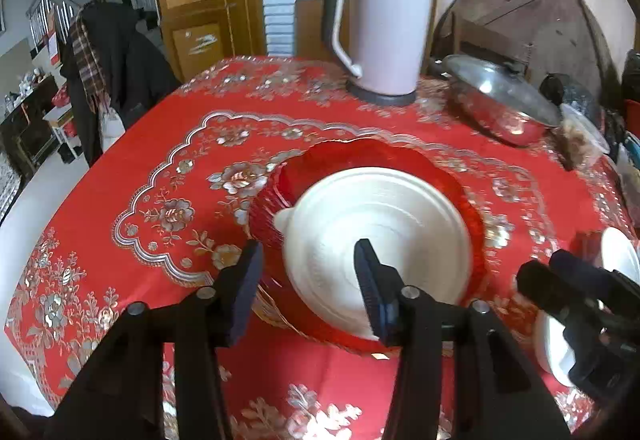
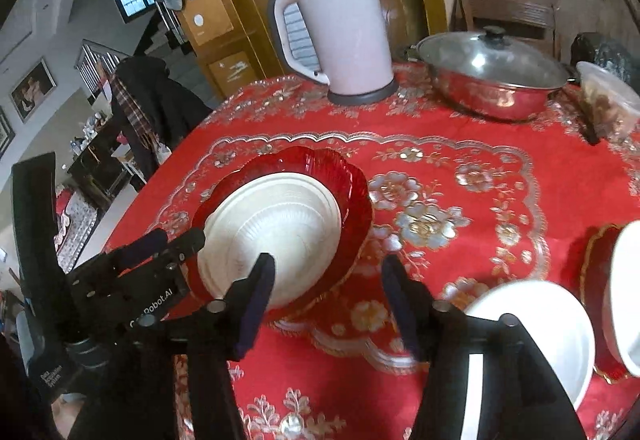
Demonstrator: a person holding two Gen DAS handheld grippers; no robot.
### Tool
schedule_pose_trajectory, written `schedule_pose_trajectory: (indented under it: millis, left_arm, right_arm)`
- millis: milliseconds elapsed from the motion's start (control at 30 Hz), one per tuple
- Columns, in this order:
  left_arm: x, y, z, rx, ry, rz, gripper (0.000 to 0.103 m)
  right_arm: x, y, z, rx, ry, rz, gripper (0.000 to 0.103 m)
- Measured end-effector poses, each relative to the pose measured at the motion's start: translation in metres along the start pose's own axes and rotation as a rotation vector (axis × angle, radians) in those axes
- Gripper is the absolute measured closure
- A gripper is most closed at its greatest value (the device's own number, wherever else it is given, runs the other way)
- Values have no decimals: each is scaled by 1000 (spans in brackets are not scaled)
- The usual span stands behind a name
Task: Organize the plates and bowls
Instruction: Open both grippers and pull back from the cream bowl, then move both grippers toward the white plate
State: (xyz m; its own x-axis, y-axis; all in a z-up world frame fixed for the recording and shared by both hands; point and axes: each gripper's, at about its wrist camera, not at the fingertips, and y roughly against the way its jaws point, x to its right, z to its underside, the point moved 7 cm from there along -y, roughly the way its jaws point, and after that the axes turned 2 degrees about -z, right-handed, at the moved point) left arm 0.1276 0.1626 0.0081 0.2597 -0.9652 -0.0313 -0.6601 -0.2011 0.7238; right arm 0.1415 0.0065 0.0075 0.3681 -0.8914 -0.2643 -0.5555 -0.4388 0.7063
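The white bowl (image 1: 376, 236) is straddled at its near rim by the open, empty left hand-held gripper (image 1: 308, 280). The right hand-held gripper (image 2: 328, 304), also open and empty, is held just right of it.

Bare red tablecloth (image 2: 460, 175) lies open ahead of my right gripper (image 2: 328, 304). The kettle (image 2: 344, 35), lidded steel pot (image 2: 488, 83) and snack tub (image 2: 608, 99) block the far edge; a white bowl (image 2: 540, 340) crowds my right.

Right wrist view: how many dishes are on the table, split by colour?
Red plates: 2
White dishes: 3
Total: 5
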Motion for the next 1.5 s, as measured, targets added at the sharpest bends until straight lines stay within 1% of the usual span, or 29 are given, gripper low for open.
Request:
schedule_pose_trajectory:
  millis: [67,167,300,367,533,600,633,767,900,1000,1300,1500]
  left_arm:
    - [8,12,5,17,2,34,47]
    - [26,27,15,33,-15,76,45]
    - [53,41,30,32,-41,129,44]
    - [68,47,38,35,-59,148,41]
    - [102,59,53,40,-108,185,40]
    - [116,62,57,35,-120,207,40]
    - [123,64,59,36,-131,213,40]
    - [145,69,66,46,-167,220,40]
    - [160,68,73,33,-193,232,40]
    - [168,67,76,31,-214,225,40]
    - [176,62,77,37,-230,208,40]
    - [175,59,78,31,-232,203,40]
  right_arm:
    - [2,11,7,8,9,4,43]
    - [8,27,20,21,15,15,42]
    - [24,49,39,47,-7,28,39]
    - [35,61,46,56,-21,48,37]
    - [67,91,62,84,-62,86,33]
    - [80,101,67,92,-75,112,30]
    - [87,105,70,94,-82,127,30]
    - [108,117,79,96,-107,161,29]
    - [123,120,88,91,-145,168,29]
    - [132,121,93,83,-162,171,29]
    - [143,115,98,65,-195,152,29]
    - [143,113,95,61,-195,154,29]
